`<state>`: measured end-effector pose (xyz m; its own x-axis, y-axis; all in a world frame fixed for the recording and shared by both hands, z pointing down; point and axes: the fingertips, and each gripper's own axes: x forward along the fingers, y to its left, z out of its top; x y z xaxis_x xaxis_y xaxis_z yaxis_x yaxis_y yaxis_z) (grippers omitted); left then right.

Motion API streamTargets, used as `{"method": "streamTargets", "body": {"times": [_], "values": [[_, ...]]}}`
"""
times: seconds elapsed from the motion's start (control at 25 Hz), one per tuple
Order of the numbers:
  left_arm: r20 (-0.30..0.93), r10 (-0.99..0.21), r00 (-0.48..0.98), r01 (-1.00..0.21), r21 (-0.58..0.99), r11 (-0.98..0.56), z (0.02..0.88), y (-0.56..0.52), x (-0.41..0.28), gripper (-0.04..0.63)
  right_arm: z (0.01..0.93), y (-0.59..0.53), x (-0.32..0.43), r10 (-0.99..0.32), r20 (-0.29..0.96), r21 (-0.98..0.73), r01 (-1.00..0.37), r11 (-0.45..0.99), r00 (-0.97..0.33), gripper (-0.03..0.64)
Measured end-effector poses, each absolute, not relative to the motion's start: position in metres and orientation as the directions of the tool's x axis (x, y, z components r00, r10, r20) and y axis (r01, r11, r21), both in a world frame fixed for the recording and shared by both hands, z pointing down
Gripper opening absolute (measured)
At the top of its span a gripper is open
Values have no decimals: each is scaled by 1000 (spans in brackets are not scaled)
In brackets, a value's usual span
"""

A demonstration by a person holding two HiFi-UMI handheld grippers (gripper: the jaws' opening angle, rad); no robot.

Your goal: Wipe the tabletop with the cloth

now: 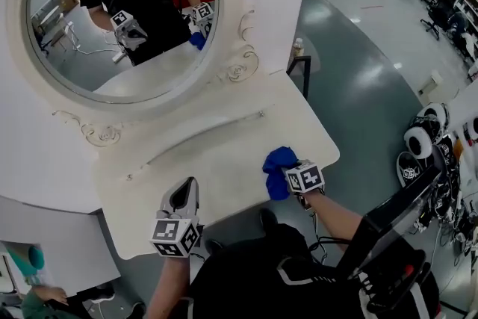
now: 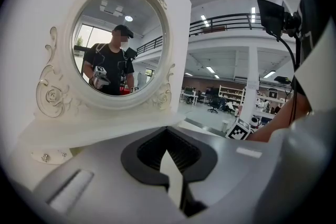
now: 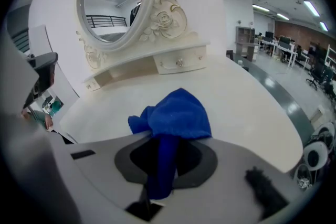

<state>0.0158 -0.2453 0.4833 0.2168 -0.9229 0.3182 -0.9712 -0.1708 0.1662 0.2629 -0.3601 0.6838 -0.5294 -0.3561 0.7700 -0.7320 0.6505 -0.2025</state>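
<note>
At the upper left of the head view the oval mirror (image 1: 112,4) stands at the back of the white tabletop (image 1: 224,153); its carved base takes up the rear strip, so the bare surface is a band running from lower left to centre right. At lower centre-left the left gripper (image 1: 187,189) sits at the front edge, tips just over the surface; its own view shows the jaws drawn together to a thin sliver with nothing between them. Between the two grippers lies an unobstructed stretch of bare white top, widest toward the middle of the frame. Right of centre the blue cloth (image 1: 276,164) lies bunched on the surface close to the front edge and near the rounded right corner. The right gripper (image 1: 290,177) is clamped on the cloth; in its own view a fold runs down between the jaws while the rest mounds ahead of them. Ahead of the cloth there, open top reaches to a small drawer (image 3: 179,63) under the mirror; at the right the curved edge drops to grey floor (image 1: 358,86).
</note>
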Motion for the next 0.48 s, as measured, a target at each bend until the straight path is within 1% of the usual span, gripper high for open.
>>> {"method": "streamTargets", "body": {"times": [0.2, 0.28, 0.36, 0.48], "values": [[313, -918, 241, -966, 167, -197, 483, -249, 25, 6, 685, -328, 288, -350, 777, -222, -748, 625, -523, 54], [310, -920, 242, -966, 163, -199, 481, -250, 28, 6, 686, -324, 295, -331, 784, -258, -761, 596, -526, 54], [308, -922, 233, -969, 158, -192, 479, -251, 29, 6, 684, -331, 295, -314, 785, -304, -775, 554, -533, 54], [306, -930, 204, -975, 153, -163, 477, -249, 28, 6, 671, -367, 285, -363, 754, -287, -772, 567, -547, 54]]}}
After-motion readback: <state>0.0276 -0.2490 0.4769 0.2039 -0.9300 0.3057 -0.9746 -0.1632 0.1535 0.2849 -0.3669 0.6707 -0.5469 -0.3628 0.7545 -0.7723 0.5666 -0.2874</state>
